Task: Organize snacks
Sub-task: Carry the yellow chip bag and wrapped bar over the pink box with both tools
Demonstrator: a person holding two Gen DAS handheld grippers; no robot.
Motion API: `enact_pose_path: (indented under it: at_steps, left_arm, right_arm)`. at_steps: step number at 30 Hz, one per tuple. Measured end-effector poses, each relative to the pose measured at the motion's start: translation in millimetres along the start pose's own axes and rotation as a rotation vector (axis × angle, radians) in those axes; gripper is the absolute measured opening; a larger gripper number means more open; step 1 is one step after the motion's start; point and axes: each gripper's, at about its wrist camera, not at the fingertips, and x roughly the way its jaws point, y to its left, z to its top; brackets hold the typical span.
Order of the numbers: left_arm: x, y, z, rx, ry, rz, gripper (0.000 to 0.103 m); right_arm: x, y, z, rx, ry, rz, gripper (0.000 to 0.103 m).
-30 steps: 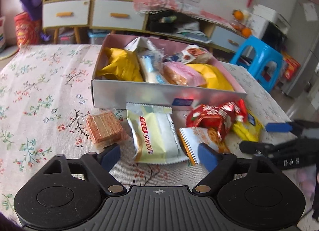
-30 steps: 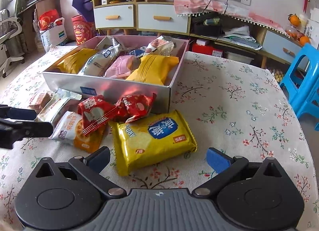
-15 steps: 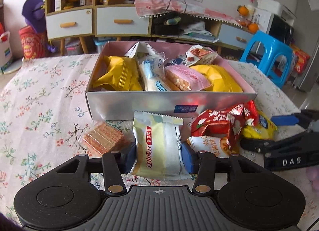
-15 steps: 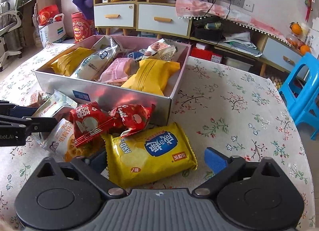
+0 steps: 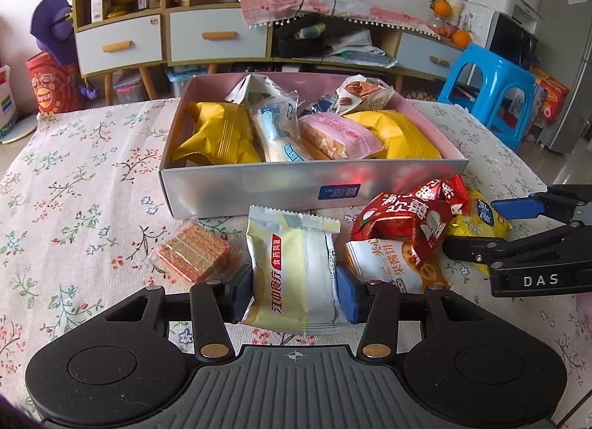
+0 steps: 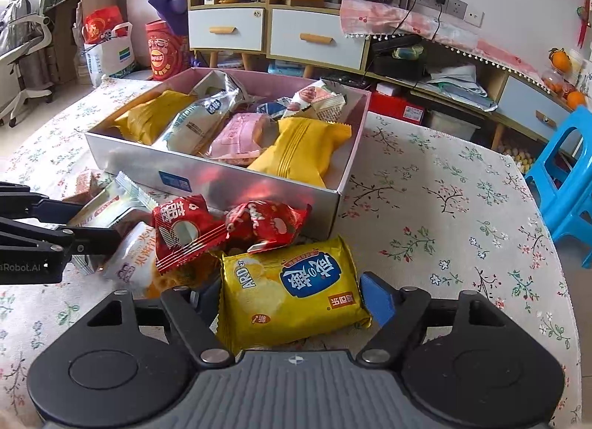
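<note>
Meanwhile, left gripper (image 5: pixel 294 292) clenched on cream packet (image 5: pixel 292 273), wafers (image 5: pixel 194 255) just left of it, right gripper (image 6: pixel 292 299) closing around yellow bag (image 6: pixel 292 292), grip uncertain, box (image 5: pixel 259 188) ahead of both
</note>
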Motion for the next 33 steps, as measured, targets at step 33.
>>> enact_pose_path:
  at_steps: [33]
  left_arm:
    - [-26.2,6.1,4.5,-0.059,0.045,-0.125,0.045]
  right_arm:
    - [-34.9,-0.4,14.4,0.046,-0.067,0.038,0.066]
